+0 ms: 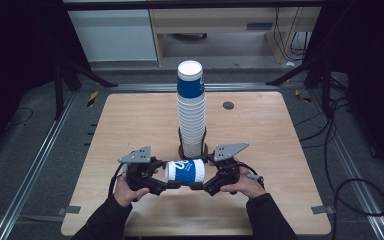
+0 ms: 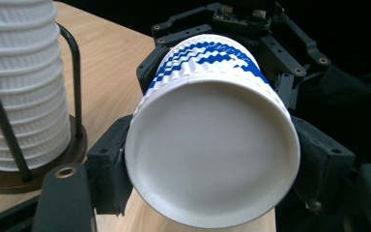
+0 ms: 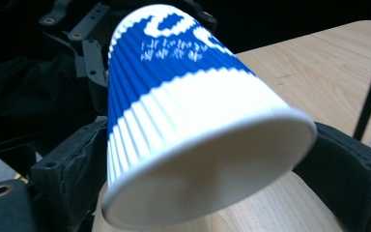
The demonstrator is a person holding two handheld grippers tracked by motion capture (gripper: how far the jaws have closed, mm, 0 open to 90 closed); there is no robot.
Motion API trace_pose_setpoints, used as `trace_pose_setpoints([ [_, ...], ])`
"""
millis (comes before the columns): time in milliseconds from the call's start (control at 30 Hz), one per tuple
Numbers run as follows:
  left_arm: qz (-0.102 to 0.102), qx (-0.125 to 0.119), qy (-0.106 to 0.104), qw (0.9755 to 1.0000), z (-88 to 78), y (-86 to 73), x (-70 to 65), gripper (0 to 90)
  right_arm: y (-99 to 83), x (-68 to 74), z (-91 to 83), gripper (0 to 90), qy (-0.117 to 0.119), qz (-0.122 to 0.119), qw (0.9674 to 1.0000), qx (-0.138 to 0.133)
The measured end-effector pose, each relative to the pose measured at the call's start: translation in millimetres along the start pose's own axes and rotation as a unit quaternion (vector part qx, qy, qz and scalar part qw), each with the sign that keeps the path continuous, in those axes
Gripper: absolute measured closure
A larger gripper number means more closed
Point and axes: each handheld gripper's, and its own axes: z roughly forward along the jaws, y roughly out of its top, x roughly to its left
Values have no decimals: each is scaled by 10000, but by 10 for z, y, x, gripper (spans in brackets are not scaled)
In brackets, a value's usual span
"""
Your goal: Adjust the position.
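A ribbed blue-and-white paper cup lies on its side in the air just above the front of the wooden table. My left gripper holds its left end and my right gripper holds its right end. In the left gripper view a round white end of the cup faces me, and the black pads sit against both sides. In the right gripper view the cup tilts away from me, white at the near end and blue farther off. The pads hug its wide rim.
A tall stack of the same cups stands upside down in a black wire holder on a dark round base, just behind the held cup. A small dark disc sits near the table's far edge. Metal rails and cables run along the floor beside the table.
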Motion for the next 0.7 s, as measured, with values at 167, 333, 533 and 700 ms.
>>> trace_pose_setpoints([
  [167,-4,69,-36,10000,11,-4,4,266,-14,4,10,112,86,-40,9999,31],
  [333,-68,72,-74,9999,4,2,18,261,-19,-1,-7,134,158,-50,9999,4],
  [533,-73,127,-61,9999,-8,13,20,247,-13,11,-15,154,198,-83,9998,28],
  [700,-70,135,-68,9999,-17,20,20,238,3,26,-30,164,203,-118,9997,-12],
])
